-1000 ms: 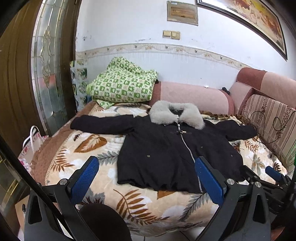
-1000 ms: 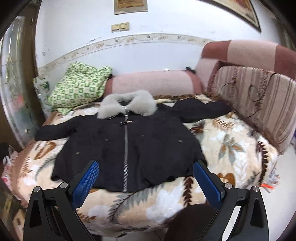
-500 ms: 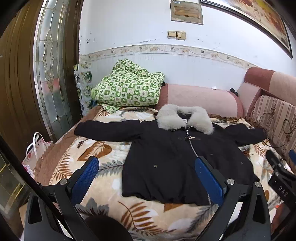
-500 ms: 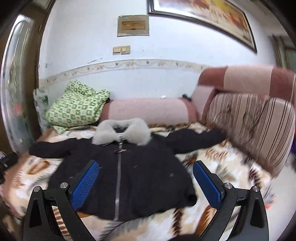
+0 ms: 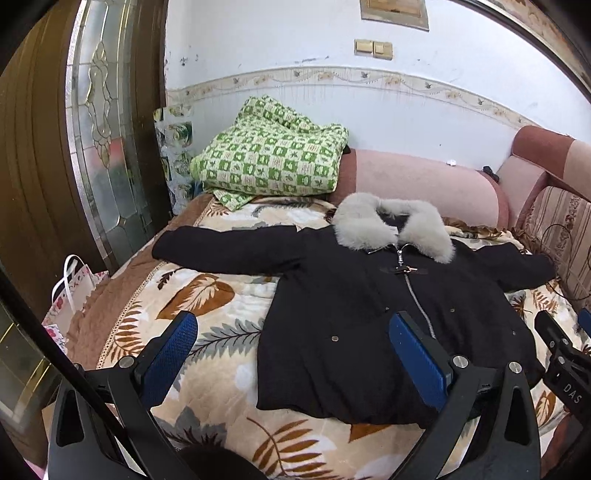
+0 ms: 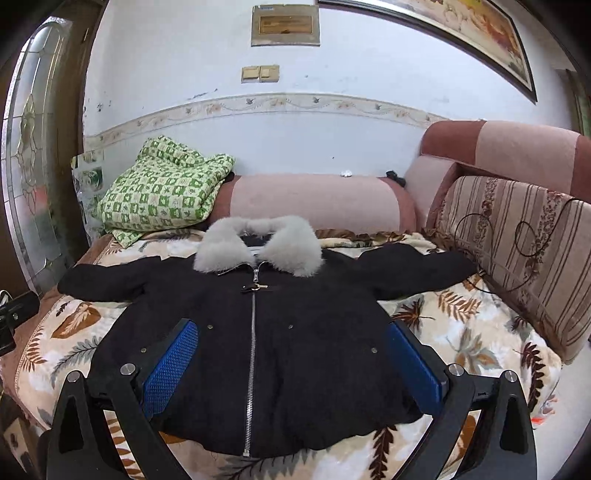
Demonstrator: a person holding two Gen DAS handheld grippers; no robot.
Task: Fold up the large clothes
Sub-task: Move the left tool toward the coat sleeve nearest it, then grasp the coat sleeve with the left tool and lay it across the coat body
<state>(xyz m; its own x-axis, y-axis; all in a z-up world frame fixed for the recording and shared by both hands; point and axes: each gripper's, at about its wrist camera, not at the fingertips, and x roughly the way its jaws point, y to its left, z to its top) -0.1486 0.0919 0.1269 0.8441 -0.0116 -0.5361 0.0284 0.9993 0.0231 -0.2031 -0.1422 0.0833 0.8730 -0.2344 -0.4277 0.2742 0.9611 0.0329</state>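
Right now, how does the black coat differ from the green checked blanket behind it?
The black coat lies spread flat with both sleeves out; the green checked blanket is bunched in a heap. The coat is plain dark with a grey fur collar; the blanket is patterned green and cream. The coat sits nearer both grippers, the blanket by the wall. Both rest on the leaf-print bedcover.

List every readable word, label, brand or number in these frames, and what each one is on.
"DAS" on the black body of the right gripper, seen at the edge of the left wrist view.
Framed plaque on the wall: it has lettering, but too blurred to read.
Black coat: no readable label.
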